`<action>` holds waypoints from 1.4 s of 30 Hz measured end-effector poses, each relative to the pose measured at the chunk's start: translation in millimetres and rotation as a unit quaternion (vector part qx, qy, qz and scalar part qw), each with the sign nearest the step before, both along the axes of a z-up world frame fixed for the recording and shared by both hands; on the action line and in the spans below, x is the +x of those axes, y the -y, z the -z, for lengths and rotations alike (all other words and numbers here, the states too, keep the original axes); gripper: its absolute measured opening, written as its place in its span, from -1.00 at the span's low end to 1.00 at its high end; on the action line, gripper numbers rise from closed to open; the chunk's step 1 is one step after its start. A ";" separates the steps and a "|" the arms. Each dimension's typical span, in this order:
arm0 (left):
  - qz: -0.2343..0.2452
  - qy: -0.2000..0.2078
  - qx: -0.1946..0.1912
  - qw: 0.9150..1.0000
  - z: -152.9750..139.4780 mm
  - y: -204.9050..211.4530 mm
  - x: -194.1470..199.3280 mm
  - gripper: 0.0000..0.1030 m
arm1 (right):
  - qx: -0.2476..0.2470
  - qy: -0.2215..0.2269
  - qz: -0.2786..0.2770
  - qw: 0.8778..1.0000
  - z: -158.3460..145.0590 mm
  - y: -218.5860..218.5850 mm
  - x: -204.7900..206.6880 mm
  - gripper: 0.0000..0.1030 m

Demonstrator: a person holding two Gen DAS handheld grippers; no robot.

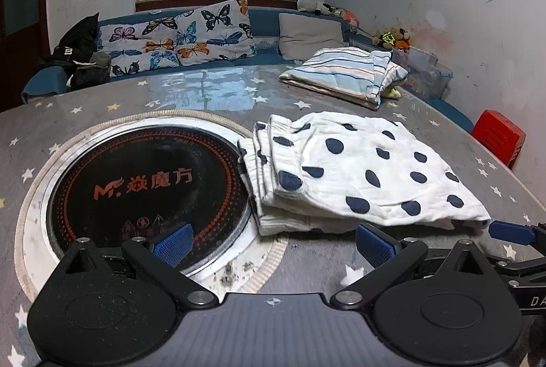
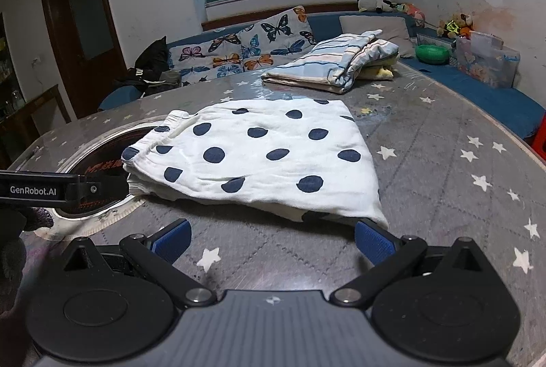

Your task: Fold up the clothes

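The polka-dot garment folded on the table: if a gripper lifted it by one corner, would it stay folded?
Probably not. The polka-dot garment looks like soft, thin cotton lying in loose layers, so it would likely droop and unfold. It seems light, and might slide easily on the glossy table.

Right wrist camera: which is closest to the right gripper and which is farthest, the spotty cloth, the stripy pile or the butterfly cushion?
From the right gripper:
1. Spotty cloth, just ahead of the open jaws, mid-table.
2. Stripy pile, far side of the table, slightly right.
3. Butterfly cushion, on the sofa beyond the table, left of centre.
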State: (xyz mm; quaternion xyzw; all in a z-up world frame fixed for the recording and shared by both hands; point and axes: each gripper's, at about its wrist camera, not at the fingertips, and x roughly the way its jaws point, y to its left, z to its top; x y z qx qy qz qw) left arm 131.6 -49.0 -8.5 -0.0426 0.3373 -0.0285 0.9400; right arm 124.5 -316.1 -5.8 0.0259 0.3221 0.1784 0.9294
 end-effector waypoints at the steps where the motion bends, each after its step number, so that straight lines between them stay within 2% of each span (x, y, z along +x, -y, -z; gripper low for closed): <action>1: 0.000 -0.002 -0.001 1.000 0.5 0.2 -1.5 1.00 | 0.000 0.000 0.000 1.000 0.1 -0.4 -0.7 1.00; 42: 0.023 -0.006 -0.001 1.000 4.8 20.7 -42.2 1.00 | 0.005 0.002 0.029 1.000 0.9 2.2 -23.9 1.00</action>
